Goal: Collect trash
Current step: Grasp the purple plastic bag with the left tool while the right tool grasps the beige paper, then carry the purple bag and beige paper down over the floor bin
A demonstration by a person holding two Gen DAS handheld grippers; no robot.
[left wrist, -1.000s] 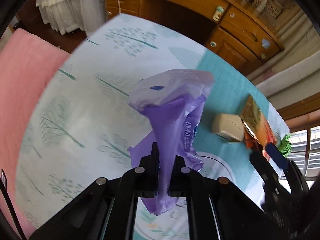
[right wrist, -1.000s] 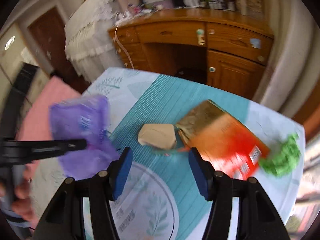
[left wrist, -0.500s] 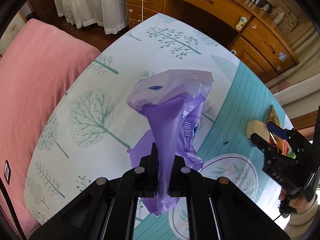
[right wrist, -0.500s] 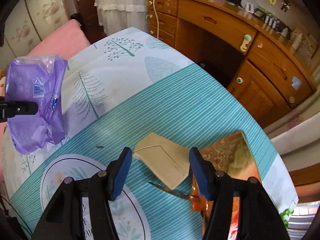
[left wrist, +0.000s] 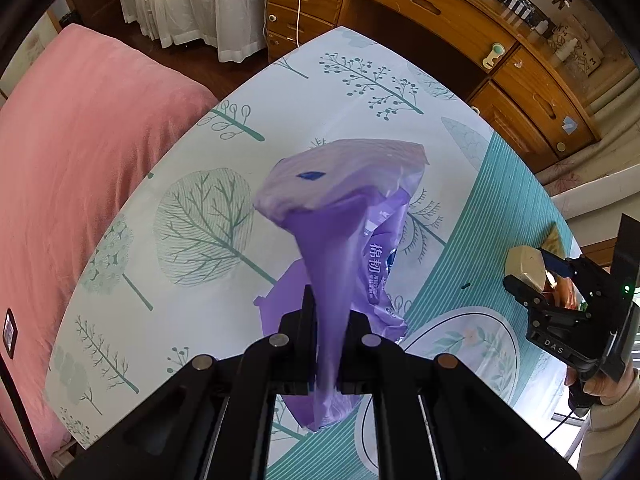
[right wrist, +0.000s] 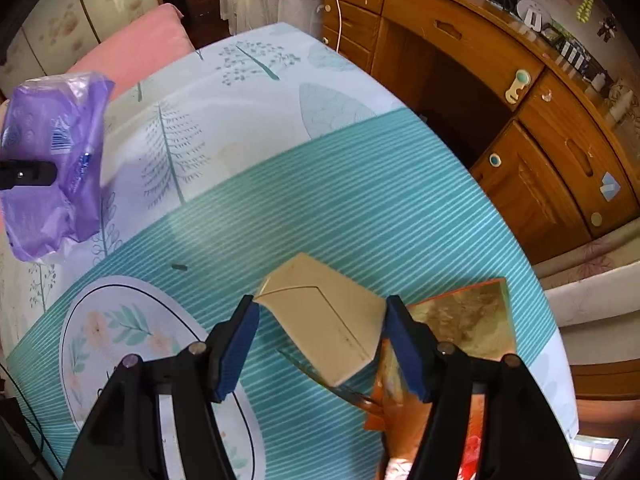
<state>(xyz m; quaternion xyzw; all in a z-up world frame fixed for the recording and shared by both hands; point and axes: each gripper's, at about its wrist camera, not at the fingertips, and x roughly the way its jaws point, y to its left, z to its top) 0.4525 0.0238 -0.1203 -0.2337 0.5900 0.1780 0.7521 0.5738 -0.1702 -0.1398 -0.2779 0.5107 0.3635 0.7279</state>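
Jaws, right gripper (right wrist: 320,316): spreading wide, bracketing the beige box (right wrist: 325,322).
Jaws, left gripper (left wrist: 327,312): pinching the purple bag (left wrist: 340,216).

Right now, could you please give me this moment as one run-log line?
left gripper: shut on crumpled purple plastic bag, held above table | right gripper: open, jaws straddling small beige cardboard box | orange foil packet: beside
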